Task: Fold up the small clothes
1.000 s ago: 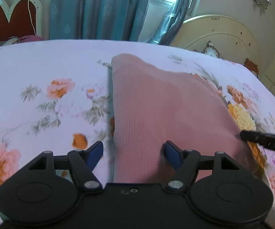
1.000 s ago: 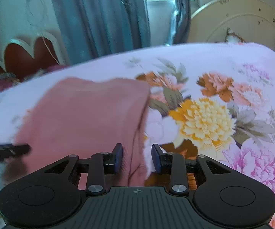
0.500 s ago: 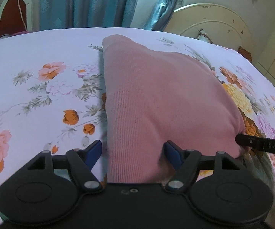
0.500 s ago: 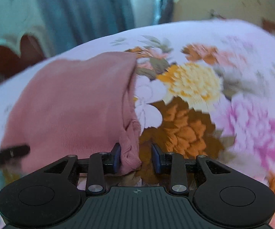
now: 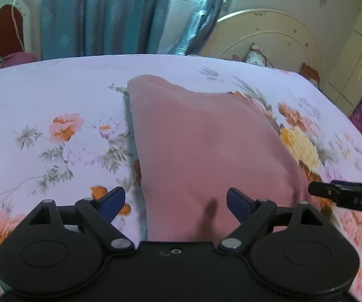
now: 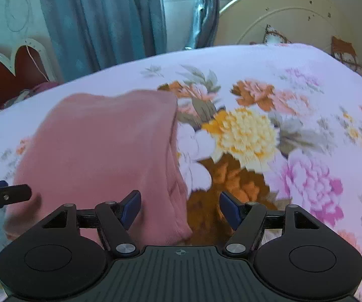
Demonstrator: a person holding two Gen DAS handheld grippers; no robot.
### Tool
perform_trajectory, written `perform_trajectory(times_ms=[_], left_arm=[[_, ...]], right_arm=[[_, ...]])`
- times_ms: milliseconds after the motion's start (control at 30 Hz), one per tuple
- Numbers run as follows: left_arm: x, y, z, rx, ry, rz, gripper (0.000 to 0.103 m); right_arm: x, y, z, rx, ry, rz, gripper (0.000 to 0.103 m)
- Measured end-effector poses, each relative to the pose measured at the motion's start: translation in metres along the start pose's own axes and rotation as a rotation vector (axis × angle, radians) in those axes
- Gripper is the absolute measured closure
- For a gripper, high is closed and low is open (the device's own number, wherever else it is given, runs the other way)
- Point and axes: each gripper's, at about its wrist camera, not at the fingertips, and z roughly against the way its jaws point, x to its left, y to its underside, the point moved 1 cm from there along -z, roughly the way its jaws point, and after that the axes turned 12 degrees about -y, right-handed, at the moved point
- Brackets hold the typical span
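Note:
A pink ribbed knit garment lies folded on the floral bedsheet. My left gripper hangs over its near left corner, jaws opening. The cloth lies between the blue pads, which do not press on it. In the right wrist view the garment fills the left half. My right gripper straddles its near right edge with jaws opening, the pads clear of the cloth. Each view shows a black finger of the other gripper at its side: the right one and the left one.
The bedsheet reaches to a cream round headboard at the back right. Teal curtains and a window stand behind the bed. A red heart-shaped backrest is at far left, with a wardrobe at far right.
The right jaws, pinched on the garment's edge before, have spread and let it go. The left jaws have widened too. Both views dipped towards the bed, then rose back.

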Motion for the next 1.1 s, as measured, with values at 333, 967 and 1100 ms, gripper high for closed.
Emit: perform_trajectory(times_ms=[333,967,1100], left_arm=[[0.014,-0.032,-0.038,0.059,0.027,0.091,0.017],[-0.006,-0.036,-0.083,0.1,0.125,0.131,0.043],[-0.011,-0.037,-0.081,0.075,0.096,0.103,0.051]], right_arm=[[-0.019,-0.04,-0.054,0.007,-0.153,-0.057,0.023],[-0.029,-0.051,-0.119,0.075,-0.383,-0.1,0.07],[-0.027,-0.051,-0.125,0.071,-0.372,-0.11,0.073]])
